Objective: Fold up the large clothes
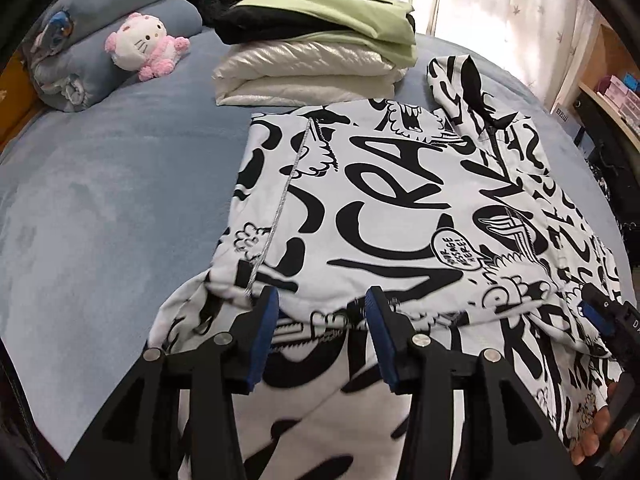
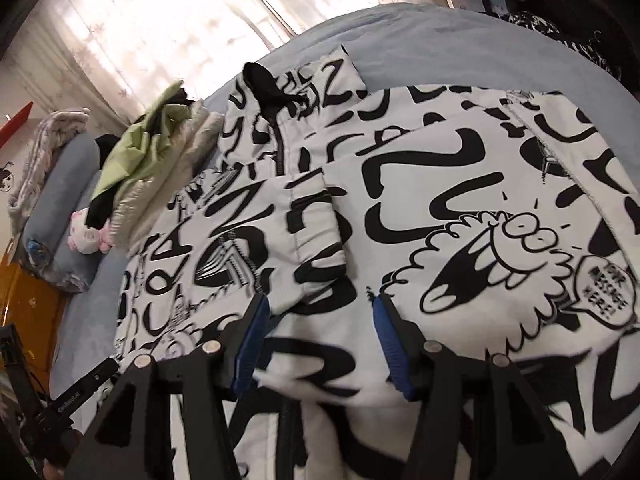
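Observation:
A white puffer jacket with black graffiti print (image 1: 400, 208) lies folded on the blue bed, its collar and black zip end (image 1: 476, 80) at the far side. My left gripper (image 1: 322, 312) hovers over the jacket's near hem, jaws apart, with the cloth lying under them and neither pad pressing on it. In the right wrist view the same jacket (image 2: 440, 184) fills the frame, a sleeve (image 2: 316, 224) folded across it. My right gripper (image 2: 318, 312) stands open just above the fabric, nothing pinched. The right gripper's blue pad also shows at the left view's edge.
A stack of folded clothes, a shiny cream jacket (image 1: 304, 76) under a green and black one (image 1: 340, 12), sits at the back of the bed. A pink and white plush toy (image 1: 140, 44) and rolled blue bedding (image 1: 100, 52) lie far left. Shelves (image 1: 608, 92) stand to the right.

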`<state>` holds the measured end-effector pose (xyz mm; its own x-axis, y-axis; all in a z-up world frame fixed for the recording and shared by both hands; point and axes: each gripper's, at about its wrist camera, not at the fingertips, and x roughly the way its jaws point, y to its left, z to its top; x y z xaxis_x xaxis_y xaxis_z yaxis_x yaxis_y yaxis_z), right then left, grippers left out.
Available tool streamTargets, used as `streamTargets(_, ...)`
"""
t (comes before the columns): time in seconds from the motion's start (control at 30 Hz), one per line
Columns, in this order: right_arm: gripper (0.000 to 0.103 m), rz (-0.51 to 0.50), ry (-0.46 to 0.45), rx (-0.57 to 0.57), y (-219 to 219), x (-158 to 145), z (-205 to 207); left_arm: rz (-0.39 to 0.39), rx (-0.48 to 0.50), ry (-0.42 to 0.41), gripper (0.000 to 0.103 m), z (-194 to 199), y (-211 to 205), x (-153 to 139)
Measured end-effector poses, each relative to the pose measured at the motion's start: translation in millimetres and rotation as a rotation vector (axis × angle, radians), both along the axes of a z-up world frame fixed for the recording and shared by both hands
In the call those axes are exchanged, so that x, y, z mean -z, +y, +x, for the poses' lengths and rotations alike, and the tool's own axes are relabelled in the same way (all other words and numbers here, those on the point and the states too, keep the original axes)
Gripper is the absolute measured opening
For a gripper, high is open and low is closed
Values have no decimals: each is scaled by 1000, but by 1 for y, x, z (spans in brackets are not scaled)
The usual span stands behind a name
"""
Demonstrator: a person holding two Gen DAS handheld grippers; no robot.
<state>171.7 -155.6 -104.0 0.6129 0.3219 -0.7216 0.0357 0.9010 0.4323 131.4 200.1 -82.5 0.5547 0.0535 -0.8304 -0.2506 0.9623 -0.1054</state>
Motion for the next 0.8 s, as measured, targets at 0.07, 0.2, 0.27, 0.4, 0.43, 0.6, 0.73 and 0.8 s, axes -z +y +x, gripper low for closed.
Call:
streamTargets(0.07, 54, 2, -17, -8, 0, -8, -8, -2, -2, -5, 44, -9, 0, -5)
streamTargets(0.2, 54, 13, -49, -16, -3, -23, -25, 4, -4, -14, 44, -26, 2, -12)
streamTargets(0.27, 54, 15, -66, -20, -4, -31, -34, 3, -5, -18, 44, -35, 1, -16)
streamTargets(0.4, 54, 14, -98, -28, -8, -44, -52, 7, -4, -32, 44, -51, 0, -24)
streamTargets(0.43, 54, 13, -104, -31, -9, -47, -57, 10, -4, -38, 44, -56, -1, -27)
streamTargets(0.6, 54, 5, -130, -41, -14, -61, -78, 31, 4, -53, 45, -75, -2, -38)
streamTargets(0.73, 55, -11, -148, -47, -22, -71, -95, 56, 7, -59, 46, -89, 0, -46)
streamTargets(0.8, 58, -25, -157, -48, -27, -76, -105, 70, 1, -62, 50, -97, 4, -50)
